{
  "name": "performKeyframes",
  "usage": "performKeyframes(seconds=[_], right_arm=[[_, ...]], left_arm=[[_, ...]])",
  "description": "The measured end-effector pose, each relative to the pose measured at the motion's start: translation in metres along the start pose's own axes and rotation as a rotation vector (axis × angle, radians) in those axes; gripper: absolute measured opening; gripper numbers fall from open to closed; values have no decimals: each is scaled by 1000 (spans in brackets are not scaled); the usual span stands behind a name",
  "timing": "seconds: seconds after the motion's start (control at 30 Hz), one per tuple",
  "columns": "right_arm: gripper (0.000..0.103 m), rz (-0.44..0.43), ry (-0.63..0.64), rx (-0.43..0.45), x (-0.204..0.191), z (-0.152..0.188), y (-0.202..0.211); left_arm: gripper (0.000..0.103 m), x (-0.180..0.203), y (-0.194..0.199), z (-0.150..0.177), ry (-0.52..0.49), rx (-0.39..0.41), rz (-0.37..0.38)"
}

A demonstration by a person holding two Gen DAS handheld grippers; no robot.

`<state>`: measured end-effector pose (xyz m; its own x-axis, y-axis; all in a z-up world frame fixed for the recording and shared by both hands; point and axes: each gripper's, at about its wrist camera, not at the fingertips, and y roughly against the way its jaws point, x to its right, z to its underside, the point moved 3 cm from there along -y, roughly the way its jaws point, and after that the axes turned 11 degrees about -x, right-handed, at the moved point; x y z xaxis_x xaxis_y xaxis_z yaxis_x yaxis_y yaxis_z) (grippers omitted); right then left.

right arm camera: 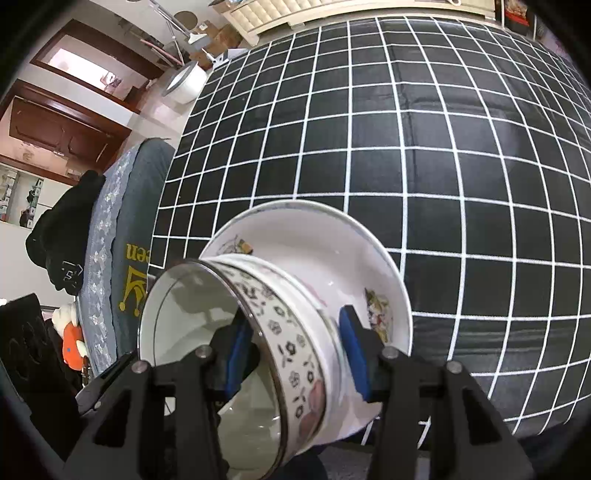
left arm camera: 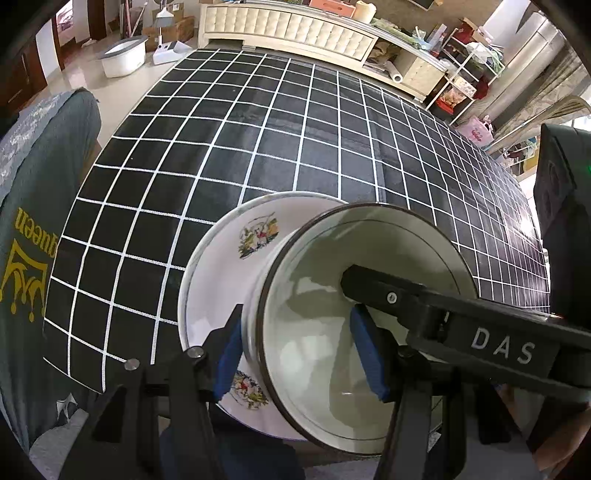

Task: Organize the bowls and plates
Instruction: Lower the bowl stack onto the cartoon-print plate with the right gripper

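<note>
A straight-walled white bowl (left arm camera: pixel 332 314) with a dark rim and a flower-band outside (right arm camera: pixel 280 321) stands in a white plate (left arm camera: pixel 221 266) with bird-and-flower prints (right arm camera: pixel 314 240), by the near edge of the black grid tablecloth (left arm camera: pixel 258 147). My left gripper (left arm camera: pixel 299 354) is open and straddles the bowl's left wall, one blue pad outside it and the other well inside. My right gripper (right arm camera: pixel 297 354) is shut on the bowl's wall. One of its fingers (left arm camera: pixel 369 284) reaches into the bowl from the right. I cannot tell whether the plate rests on the table.
The tablecloth (right arm camera: pixel 406 147) stretches far ahead. A grey cloth with a yellow crown print (left arm camera: pixel 37 221) hangs at the left edge. A black box (left arm camera: pixel 561 184) stands at the right. A white cabinet (left arm camera: pixel 288 29) and a white tub (left arm camera: pixel 122 59) lie beyond the table.
</note>
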<state>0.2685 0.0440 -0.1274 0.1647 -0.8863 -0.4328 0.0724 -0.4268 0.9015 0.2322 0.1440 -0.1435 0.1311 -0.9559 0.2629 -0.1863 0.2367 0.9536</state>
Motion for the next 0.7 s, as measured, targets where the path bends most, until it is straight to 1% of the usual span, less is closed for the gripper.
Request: performKeyframes(seconds=[0.23, 0.27, 0.4, 0.5, 0.6, 0.7], right_arm=[[50, 10, 1, -2, 2, -4, -1], [50, 10, 0, -4, 3, -5, -1], [50, 12, 16, -11, 3, -7, -2], [51, 0, 17, -24, 5, -8, -2], [51, 27, 44, -10, 2, -6, 2], [51, 76, 94, 19, -6, -2, 8]], left_arm=[[54, 4, -1, -6, -12, 2, 2], [53, 4, -2, -6, -13, 6, 4], [52, -1, -3, -9, 7, 6, 31], [52, -1, -3, -8, 2, 6, 32], [52, 0, 1, -7, -3, 22, 24], [52, 0, 5, -6, -13, 35, 1]])
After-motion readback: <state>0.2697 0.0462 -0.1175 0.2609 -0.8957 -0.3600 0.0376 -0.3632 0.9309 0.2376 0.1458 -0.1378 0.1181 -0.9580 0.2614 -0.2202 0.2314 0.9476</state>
